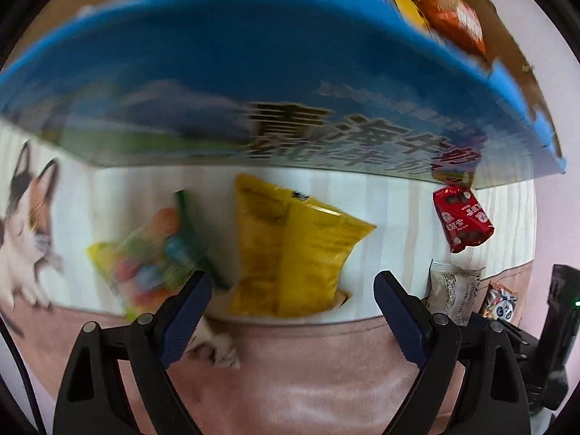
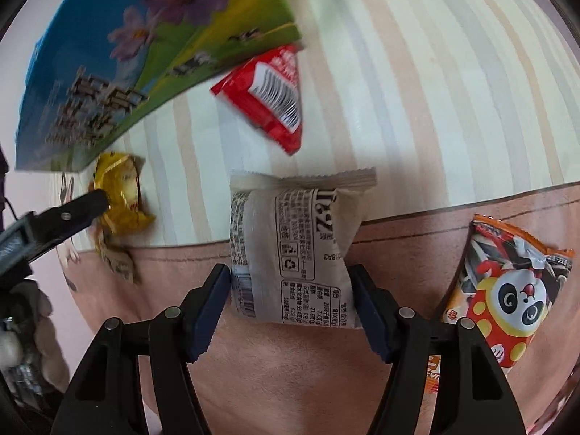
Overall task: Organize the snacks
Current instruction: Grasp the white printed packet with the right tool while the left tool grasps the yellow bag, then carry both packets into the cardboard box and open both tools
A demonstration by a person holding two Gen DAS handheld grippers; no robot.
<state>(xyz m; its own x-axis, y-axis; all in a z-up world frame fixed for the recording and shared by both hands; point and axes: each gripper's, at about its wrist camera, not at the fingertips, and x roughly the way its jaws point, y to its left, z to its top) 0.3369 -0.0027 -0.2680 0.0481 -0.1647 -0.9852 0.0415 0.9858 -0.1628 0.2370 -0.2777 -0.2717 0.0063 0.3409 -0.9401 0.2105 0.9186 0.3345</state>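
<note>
A blue cardboard box (image 1: 253, 72) holding a few snack packs stands at the back of a striped mat (image 1: 391, 195); it also shows in the right wrist view (image 2: 119, 58). My left gripper (image 1: 291, 290) is open just in front of a yellow snack bag (image 1: 293, 250). A colourful candy bag (image 1: 152, 257) lies to its left. My right gripper (image 2: 290, 284) has its jaws against both sides of a grey-white wrapped snack (image 2: 293, 246), which lies on the mat's edge. A red packet (image 2: 272, 98) lies beyond it. A panda-print packet (image 2: 507, 290) lies to the right.
The left gripper's finger (image 2: 72, 214) shows at the left of the right wrist view, next to the yellow bag (image 2: 119, 195). A pink cloth (image 2: 290, 380) covers the near surface. A cat picture (image 1: 29, 224) is on the mat's left.
</note>
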